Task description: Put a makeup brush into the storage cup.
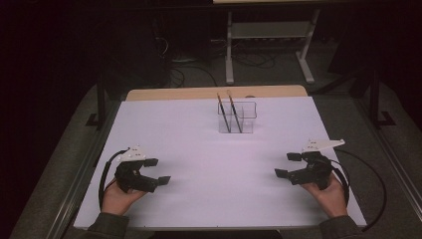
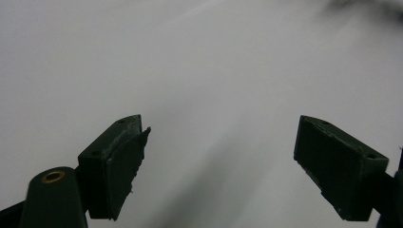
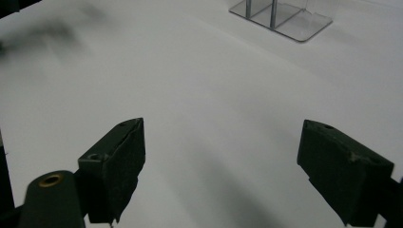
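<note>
A clear plastic box [image 1: 237,117] stands at the far middle of the white table sheet [image 1: 199,149], and two dark pencils [image 1: 228,112] lean upright inside it. My left gripper [image 1: 155,171] rests low at the near left in a hand, open with nothing between its jaws [image 2: 218,171]. At the near right, held in the other hand, my right gripper [image 1: 287,165] is open and empty too [image 3: 221,171]. The box's base [image 3: 285,16] shows at the top of the right gripper view. Both grippers point toward the table's middle.
A wooden table edge [image 1: 189,93] runs behind the sheet. Beyond it stands a grey table frame [image 1: 268,35] with cables on the dark floor. Black cables [image 1: 370,189] trail from both grippers.
</note>
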Demonstrator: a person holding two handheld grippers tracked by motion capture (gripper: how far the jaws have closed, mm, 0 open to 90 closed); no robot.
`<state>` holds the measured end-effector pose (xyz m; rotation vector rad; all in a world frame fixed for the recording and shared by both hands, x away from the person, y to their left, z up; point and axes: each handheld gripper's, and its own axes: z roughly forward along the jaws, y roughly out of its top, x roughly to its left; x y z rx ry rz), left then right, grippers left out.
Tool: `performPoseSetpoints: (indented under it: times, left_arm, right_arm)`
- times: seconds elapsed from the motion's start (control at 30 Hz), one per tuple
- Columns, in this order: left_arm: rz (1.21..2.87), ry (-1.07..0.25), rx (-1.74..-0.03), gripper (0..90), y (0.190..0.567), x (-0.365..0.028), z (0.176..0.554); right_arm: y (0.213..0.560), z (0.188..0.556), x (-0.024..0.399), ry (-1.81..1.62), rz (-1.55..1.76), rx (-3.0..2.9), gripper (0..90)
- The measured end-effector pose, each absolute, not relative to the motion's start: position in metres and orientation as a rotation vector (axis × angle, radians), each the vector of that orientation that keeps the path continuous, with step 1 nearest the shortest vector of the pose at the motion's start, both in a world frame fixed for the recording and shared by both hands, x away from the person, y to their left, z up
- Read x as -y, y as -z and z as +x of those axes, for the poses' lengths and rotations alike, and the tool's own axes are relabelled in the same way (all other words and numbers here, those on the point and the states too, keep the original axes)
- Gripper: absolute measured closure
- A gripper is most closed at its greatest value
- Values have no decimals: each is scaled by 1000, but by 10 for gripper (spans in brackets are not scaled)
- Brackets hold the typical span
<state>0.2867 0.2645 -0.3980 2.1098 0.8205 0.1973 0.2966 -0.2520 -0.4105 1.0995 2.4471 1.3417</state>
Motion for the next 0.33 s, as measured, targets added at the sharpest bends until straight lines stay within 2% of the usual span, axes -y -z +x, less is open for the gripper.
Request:
performPoseSetpoints:
  times: [0.33]
  left_arm:
    - [2125,-192,-811,167,399,-262,288]
  right_arm:
    - [411,293,248,-1336,1083,-2469,153]
